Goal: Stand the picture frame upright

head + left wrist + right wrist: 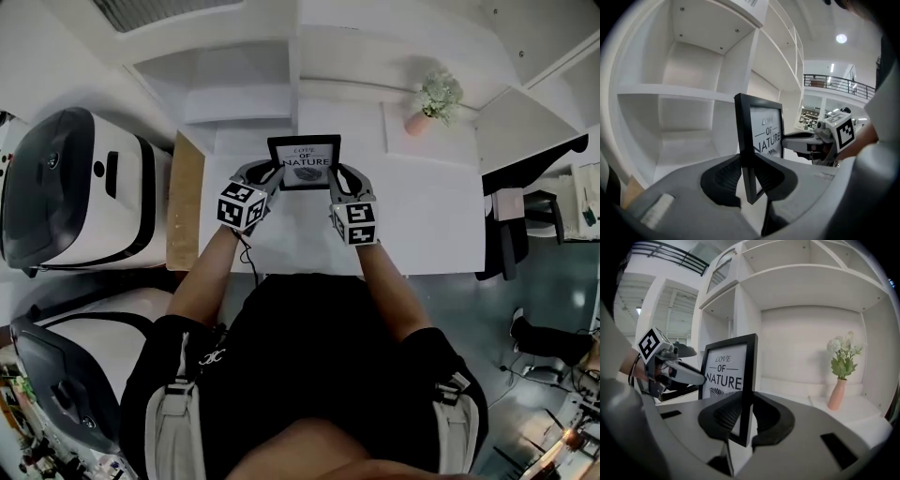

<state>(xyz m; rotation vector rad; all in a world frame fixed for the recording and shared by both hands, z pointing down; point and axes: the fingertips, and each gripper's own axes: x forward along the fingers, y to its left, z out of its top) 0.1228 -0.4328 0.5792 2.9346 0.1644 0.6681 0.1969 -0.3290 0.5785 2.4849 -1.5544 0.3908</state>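
Note:
A black picture frame (305, 161) with a white "Love of Nature" print is held up above the white table (422, 234), nearly upright and facing me. My left gripper (275, 173) is shut on the frame's left edge (744, 154), and my right gripper (334, 176) is shut on its right edge (748, 394). In the left gripper view the right gripper (811, 140) shows past the print. The left gripper (679, 373) appears beyond the frame in the right gripper view. The frame's bottom corners hang just below the pads.
White shelving (234, 84) rises behind the table. A pink vase with pale flowers (433, 101) stands at the back right, seen also as the vase (840, 380) on the shelf ledge. A wooden board (186, 202) flanks the table's left. White machines (75, 187) stand further left.

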